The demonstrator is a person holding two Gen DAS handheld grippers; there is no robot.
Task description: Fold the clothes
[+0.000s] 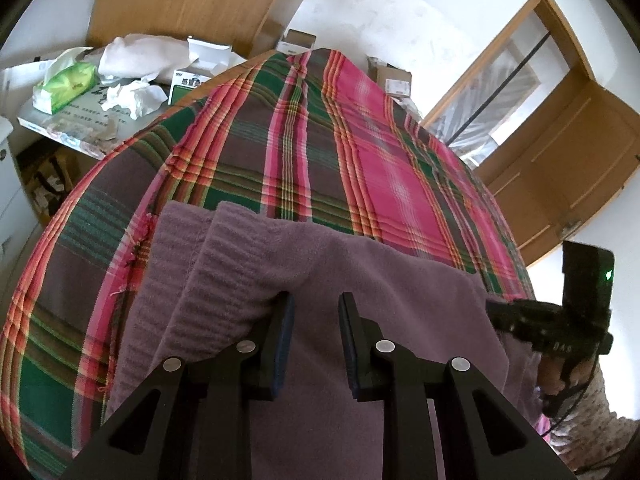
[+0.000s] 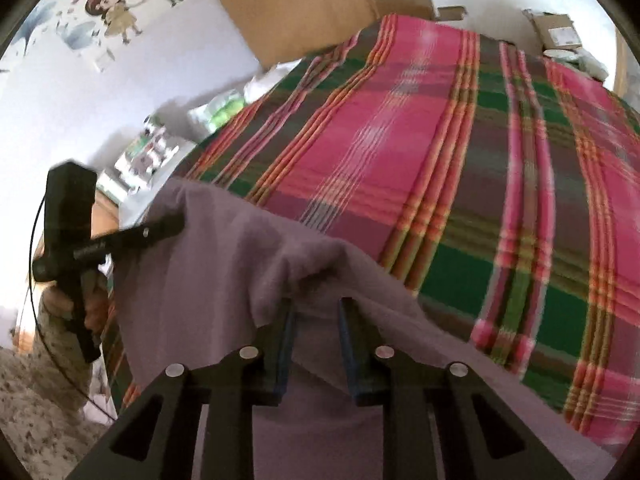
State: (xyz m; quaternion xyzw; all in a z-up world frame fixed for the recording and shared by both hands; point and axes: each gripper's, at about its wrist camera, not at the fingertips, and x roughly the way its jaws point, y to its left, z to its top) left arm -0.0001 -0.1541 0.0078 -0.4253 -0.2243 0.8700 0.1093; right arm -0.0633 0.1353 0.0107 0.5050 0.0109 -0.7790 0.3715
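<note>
A purple knit sweater (image 1: 360,272) is spread over the near part of the bed, its ribbed hem (image 1: 208,280) on the left. My left gripper (image 1: 316,304) is over it with its jaws narrowly apart. Cloth is bunched over the left fingertip and fills the gap. In the right wrist view the sweater (image 2: 224,264) drapes over both tips of my right gripper (image 2: 316,304), pinched between them. The left gripper (image 2: 160,228), held in a hand, bites the sweater's far edge. The right gripper (image 1: 516,312) meets the sweater's right edge.
A pink, green and brown plaid blanket (image 1: 320,140) covers the bed. A side table (image 1: 60,128) at the far left holds a tissue pack (image 1: 64,84), crumpled paper and boxes. Cardboard boxes (image 1: 394,76) stand past the bed. A wooden door (image 1: 568,168) stands open at the right.
</note>
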